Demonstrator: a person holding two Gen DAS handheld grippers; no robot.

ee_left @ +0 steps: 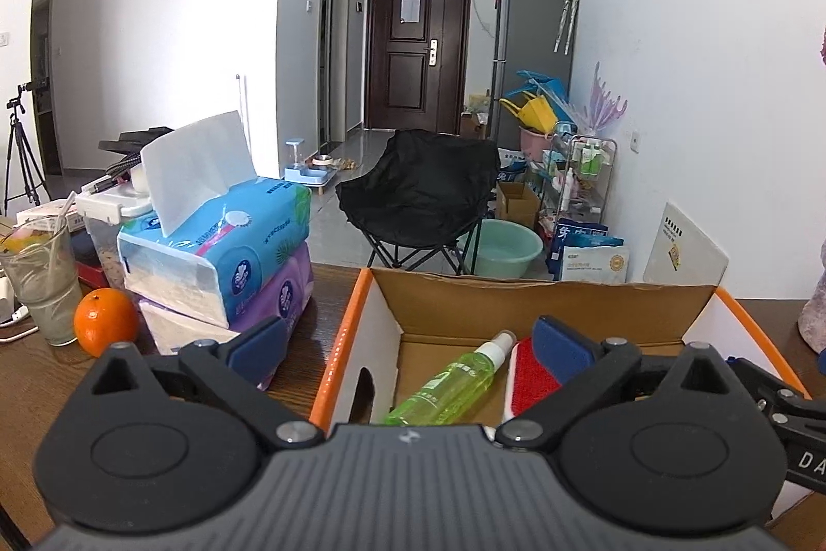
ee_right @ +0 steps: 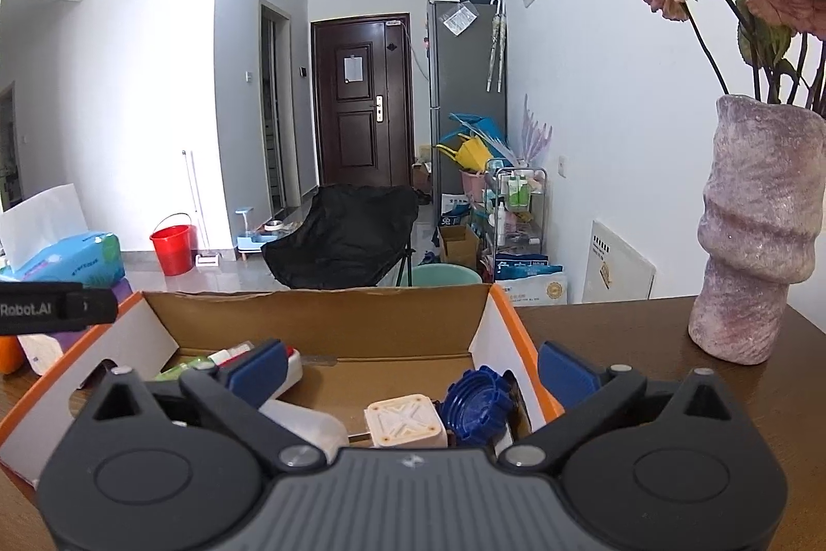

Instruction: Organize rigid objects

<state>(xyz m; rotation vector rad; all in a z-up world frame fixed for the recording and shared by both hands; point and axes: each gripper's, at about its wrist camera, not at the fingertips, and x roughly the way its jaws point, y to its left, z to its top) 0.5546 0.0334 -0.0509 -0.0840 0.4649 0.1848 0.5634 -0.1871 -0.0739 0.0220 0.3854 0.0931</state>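
An open cardboard box with orange edges (ee_left: pixel 340 334) stands on the brown table; it also shows in the right wrist view (ee_right: pixel 320 318). In it lie a green spray bottle (ee_left: pixel 454 383), a red and white brush (ee_left: pixel 529 373), a cream cube (ee_right: pixel 405 422) and a blue ribbed lid (ee_right: pixel 477 406). My left gripper (ee_left: pixel 410 344) is open and empty, straddling the box's left wall. My right gripper (ee_right: pixel 413 373) is open and empty, straddling the box's right wall, above the cube and lid.
Two stacked tissue packs (ee_left: pixel 227 251), an orange (ee_left: pixel 106 321) and a glass (ee_left: pixel 44 280) stand left of the box. A pink vase with dried roses (ee_right: pixel 756 231) stands right of it. A black folding chair (ee_left: pixel 418 194) is beyond the table.
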